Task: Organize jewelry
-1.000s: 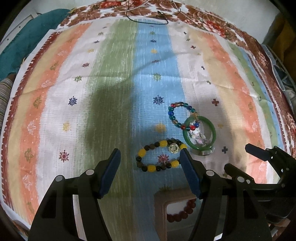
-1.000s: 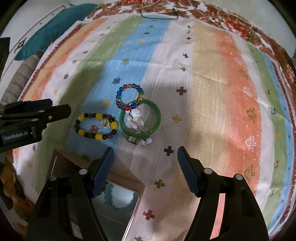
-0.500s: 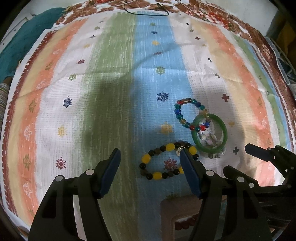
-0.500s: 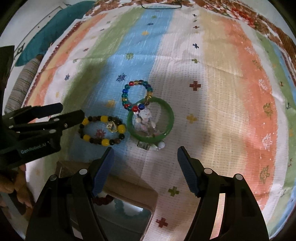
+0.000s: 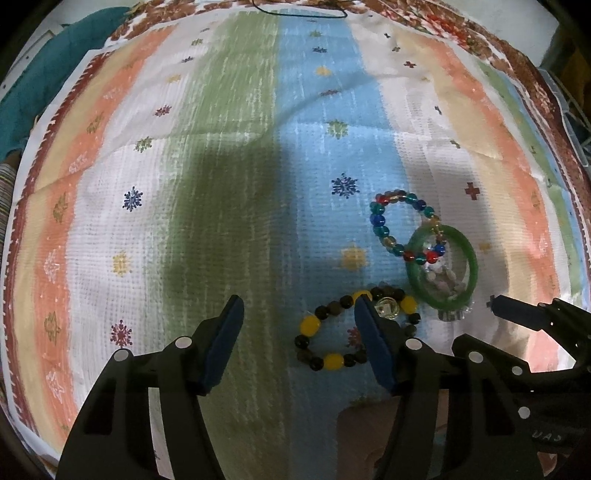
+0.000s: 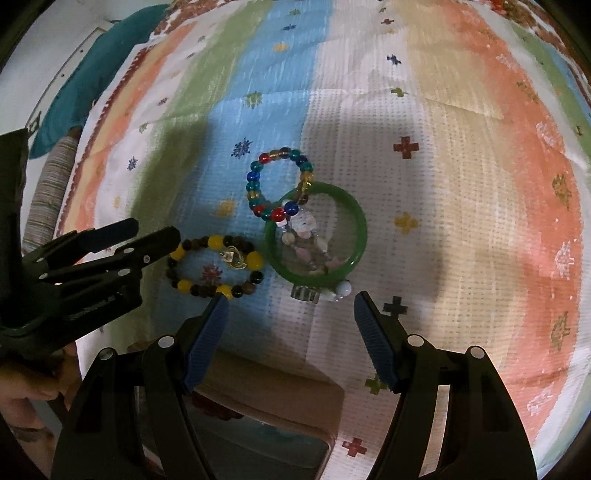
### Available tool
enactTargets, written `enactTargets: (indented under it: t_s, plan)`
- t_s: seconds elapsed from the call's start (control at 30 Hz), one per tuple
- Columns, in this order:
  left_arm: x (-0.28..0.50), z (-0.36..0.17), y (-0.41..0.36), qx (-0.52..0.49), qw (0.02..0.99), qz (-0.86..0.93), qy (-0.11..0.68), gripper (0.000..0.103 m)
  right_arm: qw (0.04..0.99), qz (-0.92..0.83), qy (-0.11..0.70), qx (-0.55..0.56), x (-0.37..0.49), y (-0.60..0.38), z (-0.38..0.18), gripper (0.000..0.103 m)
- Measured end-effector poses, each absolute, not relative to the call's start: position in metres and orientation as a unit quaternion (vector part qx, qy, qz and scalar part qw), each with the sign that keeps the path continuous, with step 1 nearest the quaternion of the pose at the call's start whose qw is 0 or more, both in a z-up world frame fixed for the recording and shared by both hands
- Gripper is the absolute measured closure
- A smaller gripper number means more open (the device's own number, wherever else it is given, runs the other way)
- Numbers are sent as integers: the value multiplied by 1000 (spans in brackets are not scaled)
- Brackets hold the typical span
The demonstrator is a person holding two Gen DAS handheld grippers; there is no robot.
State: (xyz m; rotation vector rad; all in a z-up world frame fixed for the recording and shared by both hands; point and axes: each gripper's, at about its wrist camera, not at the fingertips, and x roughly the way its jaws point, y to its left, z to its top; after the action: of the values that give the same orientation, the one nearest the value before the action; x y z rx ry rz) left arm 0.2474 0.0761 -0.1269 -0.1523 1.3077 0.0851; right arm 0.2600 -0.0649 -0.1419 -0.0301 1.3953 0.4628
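Three bracelets lie on the striped cloth (image 5: 229, 184). My left gripper (image 5: 298, 306) hangs low over the yellow-and-black bead bracelet (image 5: 310, 325). Its jaws are closing, and its right finger covers part of the ring without pressing on it. A multicolour bead bracelet (image 6: 255, 184) overlaps the green bangle (image 6: 360, 236), which encloses a clump of pale beads (image 6: 306, 236). My right gripper (image 6: 291, 299) stands open just short of the bangle, with nothing between its fingers. In the right wrist view the left gripper (image 6: 155, 229) sits beside the yellow-and-black bracelet (image 6: 214, 242).
A wooden box (image 6: 273, 391) stands right under both grippers near the cloth's front edge, with dark red beads showing in it. A teal cloth (image 6: 92, 70) and a striped roll (image 6: 48, 199) lie off the left side. A thin black cord (image 5: 295, 13) lies at the far edge.
Both grippers have come down closer to the cloth. The left one shifted left, so the yellow-and-black bracelet now sits under its right finger. The bangle has slid towards the middle of the right wrist view.
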Motion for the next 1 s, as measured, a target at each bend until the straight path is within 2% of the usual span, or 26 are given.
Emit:
enactTargets:
  t_s: [0.17,0.27,0.47,0.63,0.67,0.87,0.93,1.0]
  plan:
    - [250,-126,75,-70,791,35,607,41,736,205,645,-20,264,-57,-147,33]
    - [252,-125,74,-68,792,30,606,41,731,201,651,-22,265,-55,-150,38]
    - [256,-130,73,-62,789,29,611,42,717,189,670,-32,266,-48,-164,43]
    - [259,-138,73,-56,781,27,621,61,715,181,674,-35,270,-44,-169,45]
    - [259,-140,73,-55,779,27,624,65,714,181,675,-35,270,-43,-169,49]
    - [257,-149,73,-46,775,26,629,72,712,175,680,-37,272,-39,-178,56]
    - [257,-149,73,-47,776,23,629,81,715,170,677,-37,274,-40,-179,63]
    - [256,-150,71,-44,775,21,630,98,717,165,677,-34,278,-46,-181,71]
